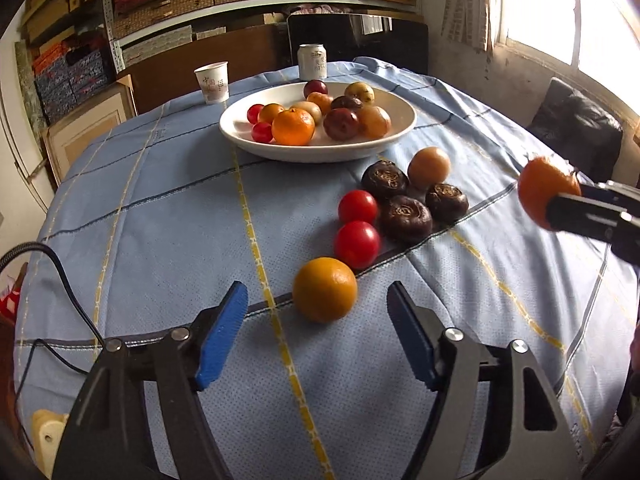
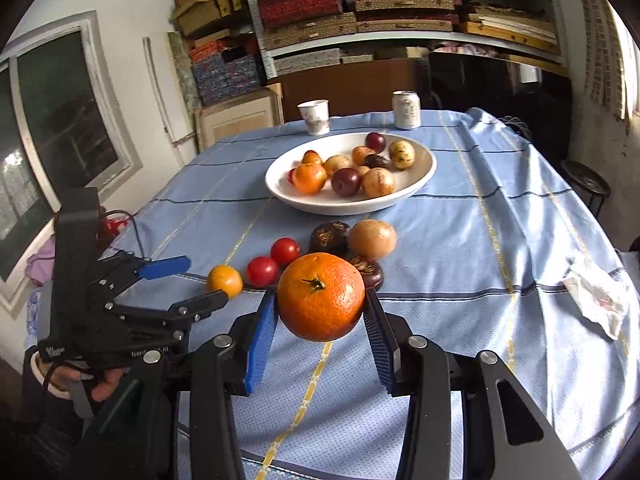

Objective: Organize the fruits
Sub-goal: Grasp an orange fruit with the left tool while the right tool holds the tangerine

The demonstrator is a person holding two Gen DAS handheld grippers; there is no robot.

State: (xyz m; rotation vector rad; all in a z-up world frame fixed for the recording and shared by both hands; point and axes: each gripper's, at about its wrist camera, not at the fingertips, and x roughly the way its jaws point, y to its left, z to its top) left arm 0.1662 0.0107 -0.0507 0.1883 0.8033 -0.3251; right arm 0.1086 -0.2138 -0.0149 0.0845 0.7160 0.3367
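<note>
Now we carry a tangerine [image 2: 321,297] clamped in the right gripper [image 2: 320,320] | left gripper [image 1: 316,312] released around the orange [image 1: 325,290] | next: bowl [image 2: 416,184] at 12 o'clock

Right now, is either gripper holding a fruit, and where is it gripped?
The right gripper holds a tangerine by its sides, stem facing the camera. The left gripper holds nothing; a small orange lies between its open fingers.

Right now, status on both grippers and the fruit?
Right gripper shut on tangerine, lifted. Left gripper open, small orange ahead of its jaws. Path to white bowl unobstructed.
</note>
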